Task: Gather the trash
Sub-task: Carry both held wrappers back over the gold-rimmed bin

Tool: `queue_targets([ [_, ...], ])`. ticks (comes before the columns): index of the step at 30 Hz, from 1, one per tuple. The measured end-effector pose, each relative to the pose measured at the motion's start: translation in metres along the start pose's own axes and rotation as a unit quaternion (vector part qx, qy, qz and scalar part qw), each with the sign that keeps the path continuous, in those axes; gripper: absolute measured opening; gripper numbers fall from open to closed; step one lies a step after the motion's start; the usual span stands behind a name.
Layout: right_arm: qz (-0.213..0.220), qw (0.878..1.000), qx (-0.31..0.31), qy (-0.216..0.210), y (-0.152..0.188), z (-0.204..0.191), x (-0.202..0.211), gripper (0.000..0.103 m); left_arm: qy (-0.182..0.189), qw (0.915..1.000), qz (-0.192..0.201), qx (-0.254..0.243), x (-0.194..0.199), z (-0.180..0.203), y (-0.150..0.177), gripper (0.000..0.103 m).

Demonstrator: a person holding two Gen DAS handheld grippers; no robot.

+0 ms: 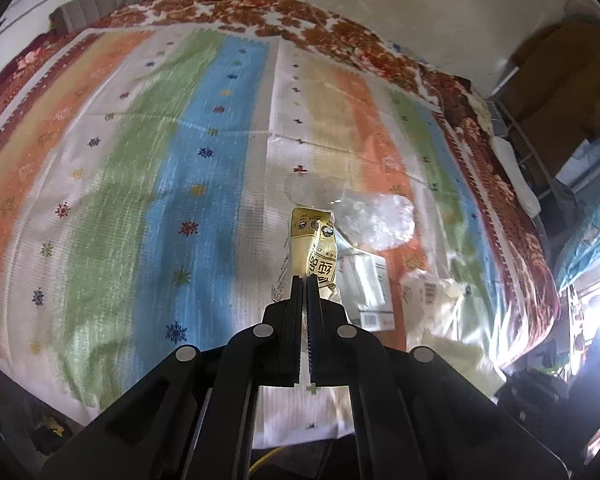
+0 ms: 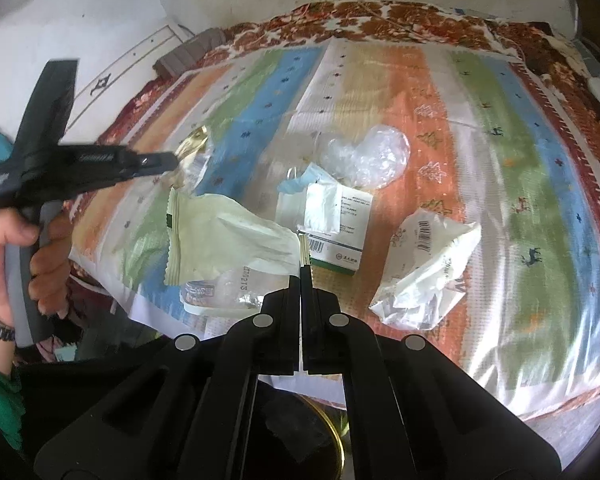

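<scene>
1. the left gripper (image 1: 305, 278) is clenched on a crumpled yellow foil snack wrapper (image 1: 314, 240), which hangs from its tips above the striped bedspread (image 1: 140, 168).
2. the right gripper (image 2: 303, 270) has its jaws pressed together on the corner of a pale green torn snack pouch (image 2: 228, 236), so that pouch is lifted off the cover rather than lying flat.
3. more trash lies on the bed: a crumpled clear plastic film (image 2: 370, 156), a small white and green cardboard box (image 2: 334, 232), and a crumpled white wrapper with a barcode (image 2: 424, 264), all near each other.
4. a dark round container with a gold rim (image 2: 332, 432) shows just below the right gripper; it may be the bin, though i cannot tell for sure.
5. to do this step well, keep both pinches firm, since thin wrappers slide out easily.
6. carry each piece fully over the receptacle before letting go, one hand at a time.
7. keep the dangling pouch clear of the loose pieces so it does not sweep them off the bed.
</scene>
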State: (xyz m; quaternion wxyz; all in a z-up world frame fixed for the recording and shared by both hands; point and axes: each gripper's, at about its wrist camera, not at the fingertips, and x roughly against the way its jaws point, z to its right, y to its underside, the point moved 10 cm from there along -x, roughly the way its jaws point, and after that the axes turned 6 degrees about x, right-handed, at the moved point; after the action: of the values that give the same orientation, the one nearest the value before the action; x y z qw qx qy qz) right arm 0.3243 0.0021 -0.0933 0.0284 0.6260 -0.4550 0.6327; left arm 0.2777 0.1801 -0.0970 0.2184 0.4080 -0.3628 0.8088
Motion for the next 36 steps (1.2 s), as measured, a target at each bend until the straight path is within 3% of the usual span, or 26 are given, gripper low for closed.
queue_targets([
  [11,0.030,0.999,-0.028,-0.003,0.013,0.001,0.030,0.000,0.044,0.9987,0.022,0.014,0.039,0.015,0.017,0.001],
  [19,0.049,0.998,-0.030,-0.004,0.032,-0.007,0.050,0.000,0.076,0.9964,0.037,-0.009,0.062,0.044,0.046,0.001],
  [23,0.060,0.997,-0.038,-0.013,0.043,-0.010,0.062,0.000,0.074,0.9958,0.046,-0.028,0.071,0.049,0.056,0.001],
  [36,0.061,0.997,-0.045,-0.011,0.073,-0.018,0.070,0.000,0.106,0.9926,0.053,-0.026,0.093,0.050,0.088,0.001],
])
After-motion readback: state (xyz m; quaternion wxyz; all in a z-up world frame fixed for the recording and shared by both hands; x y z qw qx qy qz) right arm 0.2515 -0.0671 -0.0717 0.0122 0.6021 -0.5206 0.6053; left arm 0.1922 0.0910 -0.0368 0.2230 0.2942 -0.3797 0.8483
